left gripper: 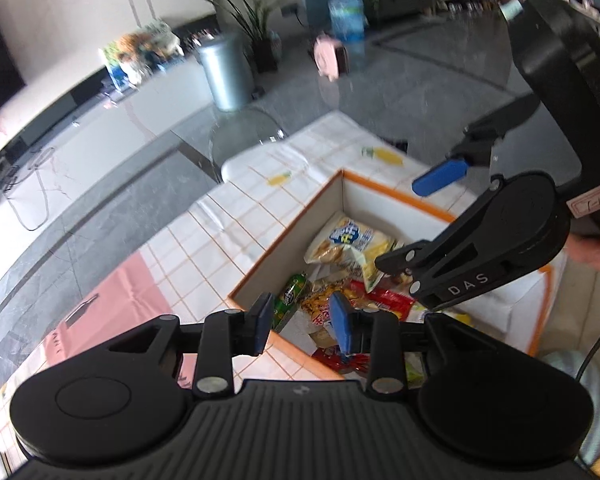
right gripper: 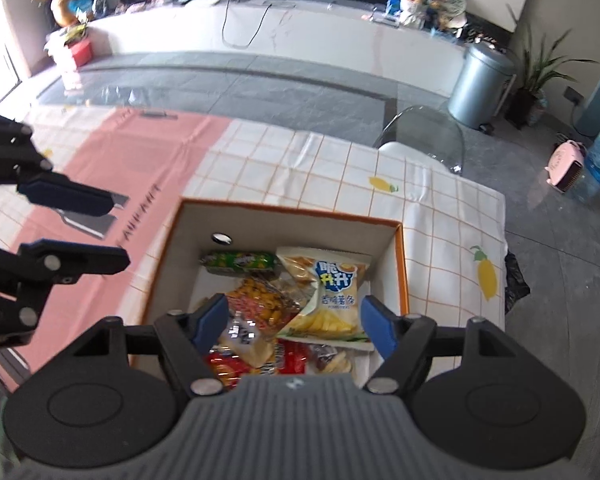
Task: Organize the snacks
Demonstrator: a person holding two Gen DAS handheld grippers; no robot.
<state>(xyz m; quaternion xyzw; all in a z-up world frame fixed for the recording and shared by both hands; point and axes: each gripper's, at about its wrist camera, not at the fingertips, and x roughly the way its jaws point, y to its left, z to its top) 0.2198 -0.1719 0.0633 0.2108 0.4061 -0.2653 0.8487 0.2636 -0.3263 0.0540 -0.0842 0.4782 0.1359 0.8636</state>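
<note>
Snacks piled inside orange-rimmed box (right gripper: pixel 400 264) on checked tablecloth (right gripper: pixel 300 160). Chip bag (right gripper: pixel 332 296) on top, blue Chinese logo; small print unreadable. Green pack (right gripper: pixel 240 261) by far wall. Right gripper (right gripper: pixel 294 326), marked "DAS": jaws apart, empty. Left gripper (left gripper: pixel 304 322): narrow gap, empty.

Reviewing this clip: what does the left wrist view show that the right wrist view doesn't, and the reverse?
Only the left wrist view shows part of a hand holding the right gripper from the side.

Only the right wrist view shows the red box on the far ledge, the round hole in the box wall and the lemon print at the cloth's edge.

Both show the orange-rimmed box of snacks, the yellow chip bag, the green packet, the grey bin and both grippers open, holding nothing.
</note>
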